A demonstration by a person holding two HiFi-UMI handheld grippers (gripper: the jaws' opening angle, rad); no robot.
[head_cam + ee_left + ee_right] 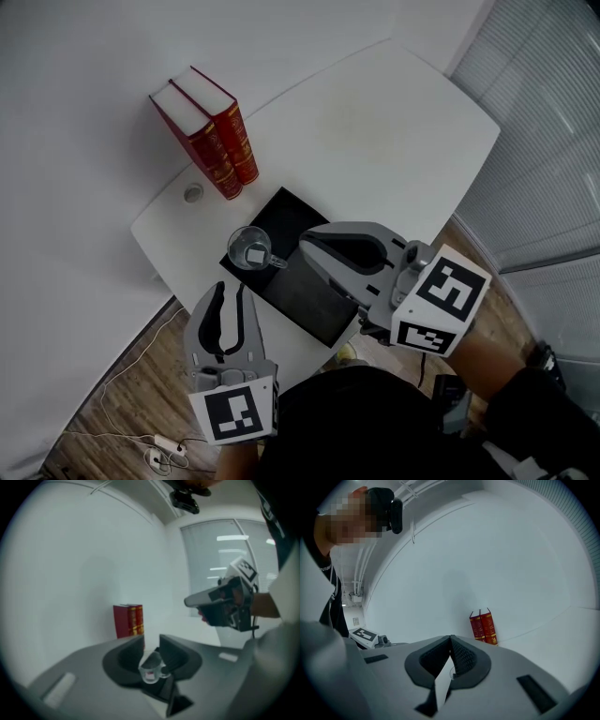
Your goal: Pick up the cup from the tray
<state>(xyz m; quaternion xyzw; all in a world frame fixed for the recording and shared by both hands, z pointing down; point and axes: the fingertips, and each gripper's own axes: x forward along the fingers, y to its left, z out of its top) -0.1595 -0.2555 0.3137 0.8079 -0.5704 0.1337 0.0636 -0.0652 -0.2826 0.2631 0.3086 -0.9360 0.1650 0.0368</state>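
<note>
A clear glass cup (251,247) stands on the left corner of a black tray (289,212) in the middle of the white table (394,131). My left gripper (232,286) is just short of the cup on its near side, with its jaws a narrow gap apart and nothing pressed between them. In the left gripper view the cup (151,670) shows through that gap, on the tray (161,692), past the left gripper (151,641). My right gripper (306,240) hovers over the tray to the right of the cup. Its tips meet, and the right gripper (450,638) holds nothing.
Two red books (208,131) stand upright at the table's far left, beyond the tray. A small round grommet (193,193) sits near them. A cable and power strip (159,452) lie on the wooden floor at the lower left. Window blinds run along the right.
</note>
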